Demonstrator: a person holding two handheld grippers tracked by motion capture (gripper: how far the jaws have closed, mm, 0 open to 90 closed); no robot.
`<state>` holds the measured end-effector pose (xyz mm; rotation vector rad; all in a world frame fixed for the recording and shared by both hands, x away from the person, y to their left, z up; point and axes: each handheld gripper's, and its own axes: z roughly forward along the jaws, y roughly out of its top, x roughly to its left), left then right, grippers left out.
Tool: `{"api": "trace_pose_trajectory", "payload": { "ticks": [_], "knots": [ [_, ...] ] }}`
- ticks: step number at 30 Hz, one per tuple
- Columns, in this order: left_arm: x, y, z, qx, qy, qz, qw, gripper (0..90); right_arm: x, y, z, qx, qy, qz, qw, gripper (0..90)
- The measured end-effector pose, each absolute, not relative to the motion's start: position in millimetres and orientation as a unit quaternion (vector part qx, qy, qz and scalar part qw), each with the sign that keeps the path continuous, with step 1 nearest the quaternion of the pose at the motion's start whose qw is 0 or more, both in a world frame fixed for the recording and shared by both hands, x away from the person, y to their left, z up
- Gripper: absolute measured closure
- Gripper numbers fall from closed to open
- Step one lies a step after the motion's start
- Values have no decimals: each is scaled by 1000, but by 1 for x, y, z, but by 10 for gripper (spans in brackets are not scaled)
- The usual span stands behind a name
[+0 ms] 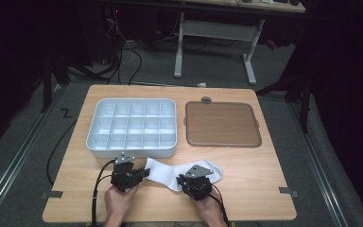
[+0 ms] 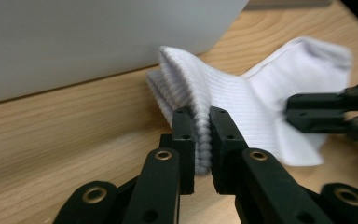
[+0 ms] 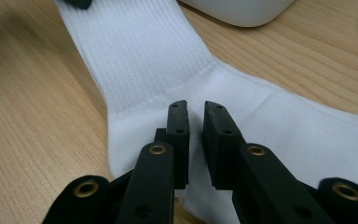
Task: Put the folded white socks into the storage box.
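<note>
My left gripper (image 2: 200, 122) pinched the ribbed top edge of the white sock (image 1: 170, 171) and lifted it into a little fold, I think so I could fold the sock over. The sock lay on the desk (image 1: 246, 189), just in front of the white box with little squares (image 1: 131, 126). My right gripper (image 3: 196, 114) sat low over the sock's heel with its jaws almost together. I could not tell if it held any cloth. Maybe it kept the sock from sliding. Both hands reached forward, side by side.

Lab: dark curtains (image 1: 9, 56), floor cables (image 1: 123, 52)
</note>
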<state>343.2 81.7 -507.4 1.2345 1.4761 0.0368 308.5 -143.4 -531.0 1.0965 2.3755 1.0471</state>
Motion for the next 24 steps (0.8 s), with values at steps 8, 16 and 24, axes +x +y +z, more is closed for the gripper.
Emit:
{"api": "trace_pose_trajectory", "payload": {
  "ticks": [8, 16, 24],
  "knots": [
    [341, 81, -489, 542, 607, 20, 581, 827, 307, -139, -531, 383, 833, 365, 159, 812],
    [337, 82, -473, 541, 594, 15, 595, 828, 306, -132, -530, 379, 837, 364, 154, 812],
    [334, 81, -458, 542, 581, 9, 607, 831, 305, -115, -530, 368, 843, 363, 151, 812]
  ]
}}
